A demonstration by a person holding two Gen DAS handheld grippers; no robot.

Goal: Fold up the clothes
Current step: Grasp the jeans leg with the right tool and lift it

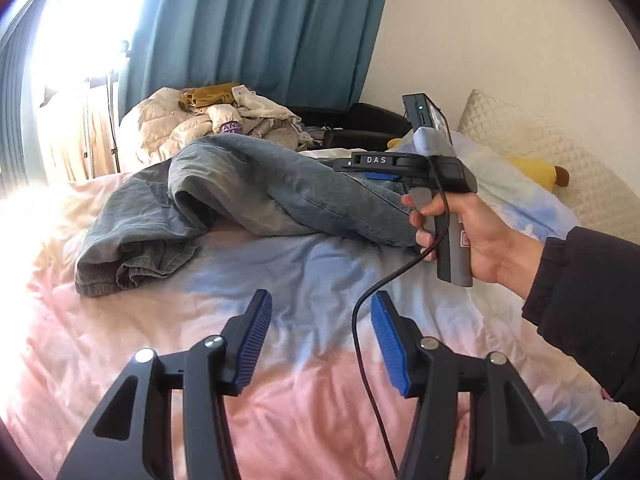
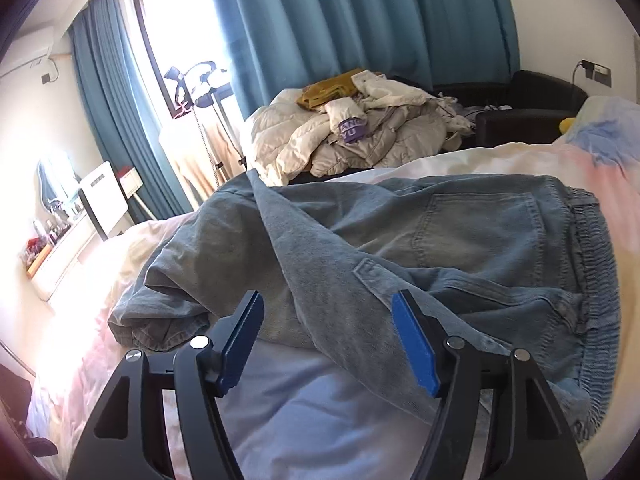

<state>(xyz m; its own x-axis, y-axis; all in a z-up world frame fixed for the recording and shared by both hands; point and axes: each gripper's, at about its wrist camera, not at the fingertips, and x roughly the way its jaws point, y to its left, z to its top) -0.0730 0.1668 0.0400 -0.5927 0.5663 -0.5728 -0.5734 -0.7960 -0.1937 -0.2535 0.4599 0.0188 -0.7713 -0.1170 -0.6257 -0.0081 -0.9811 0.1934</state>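
The jeans lie rumpled on the bed, legs twisted over each other, waistband toward the pillow: no neat fold shows. The left gripper and right gripper gape wide, holding nothing. A dangling cable and heaped laundry sit nearby.

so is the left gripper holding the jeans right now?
No. The left gripper is open over bare bedding, and the jeans lie farther up the bed, apart from its fingers.
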